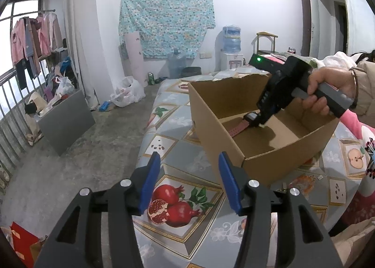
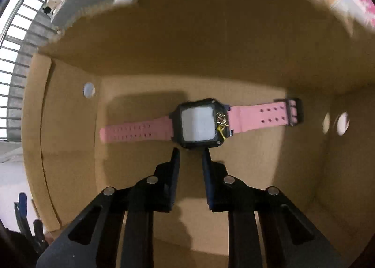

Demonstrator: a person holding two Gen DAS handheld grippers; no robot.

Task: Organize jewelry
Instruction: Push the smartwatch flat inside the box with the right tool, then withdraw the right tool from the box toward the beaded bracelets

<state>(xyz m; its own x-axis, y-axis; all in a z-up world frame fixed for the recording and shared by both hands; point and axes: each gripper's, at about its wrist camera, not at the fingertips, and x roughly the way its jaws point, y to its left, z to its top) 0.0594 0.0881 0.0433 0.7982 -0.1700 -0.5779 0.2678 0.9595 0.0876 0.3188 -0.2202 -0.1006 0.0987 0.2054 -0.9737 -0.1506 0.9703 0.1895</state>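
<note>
An open cardboard box (image 1: 215, 127) stands on the table. A watch (image 2: 199, 125) with a pink strap and a black square case lies flat on its floor, and a small gold piece (image 2: 221, 125) rests on the case's right edge. My right gripper (image 2: 191, 152) points steeply down into the box. Its tips are just short of the watch's near edge, a narrow gap apart with nothing between them. In the left wrist view a hand (image 1: 323, 87) holds that gripper (image 1: 261, 123) over the watch (image 1: 239, 127). My left gripper (image 1: 189, 162) hovers open and empty by the box's near corner.
The table wears a fruit-patterned cloth (image 1: 178, 204), and its left edge drops to a concrete floor. Small metal pieces (image 1: 284, 186) lie on the cloth right of the box's near corner. The box walls (image 2: 70, 150) closely surround my right gripper. A red box (image 1: 23, 242) sits at lower left.
</note>
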